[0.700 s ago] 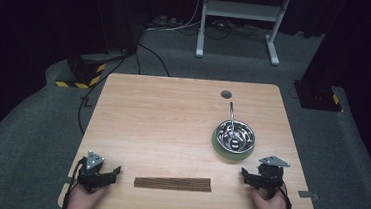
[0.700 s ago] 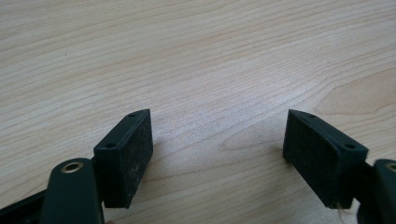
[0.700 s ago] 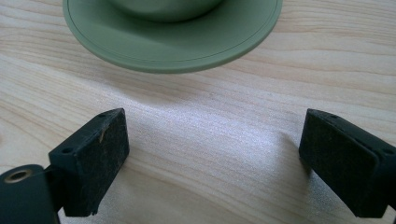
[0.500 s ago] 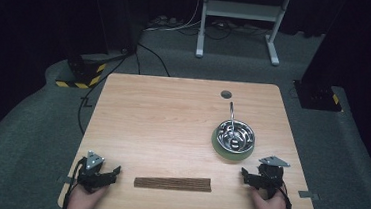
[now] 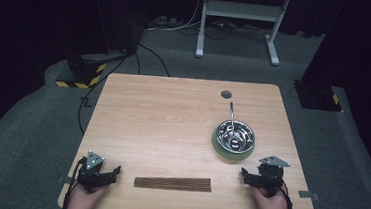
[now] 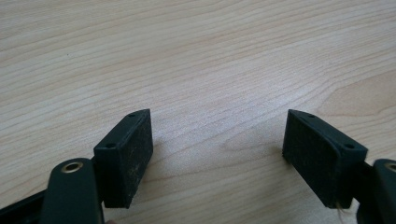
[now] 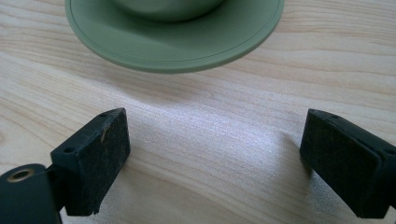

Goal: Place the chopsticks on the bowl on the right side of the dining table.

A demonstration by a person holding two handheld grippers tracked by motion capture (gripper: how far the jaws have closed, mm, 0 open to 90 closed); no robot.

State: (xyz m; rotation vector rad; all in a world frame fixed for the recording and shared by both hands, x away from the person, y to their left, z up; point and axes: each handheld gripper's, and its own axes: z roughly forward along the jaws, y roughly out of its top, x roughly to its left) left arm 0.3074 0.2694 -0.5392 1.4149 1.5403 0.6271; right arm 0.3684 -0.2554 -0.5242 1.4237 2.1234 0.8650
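Wooden desk [image 5: 171, 128], high view: left gripper [image 5: 110, 174] and right gripper [image 5: 246, 175] parked near the front corners, both wide open and empty; dark slatted mat [image 5: 173, 183] flat along the front edge between them, steel bowl [image 5: 235, 136] with ladle [image 5: 231, 119] on green saucer [image 5: 218, 146] toward the right edge. Left gripper view: pads [image 6: 135, 158] spread over bare wood, so swing toward the mat's near end and close low across the slats. Right gripper view: pads [image 7: 100, 158] apart, saucer [image 7: 173, 44] just ahead; approach level, clear of the rim.
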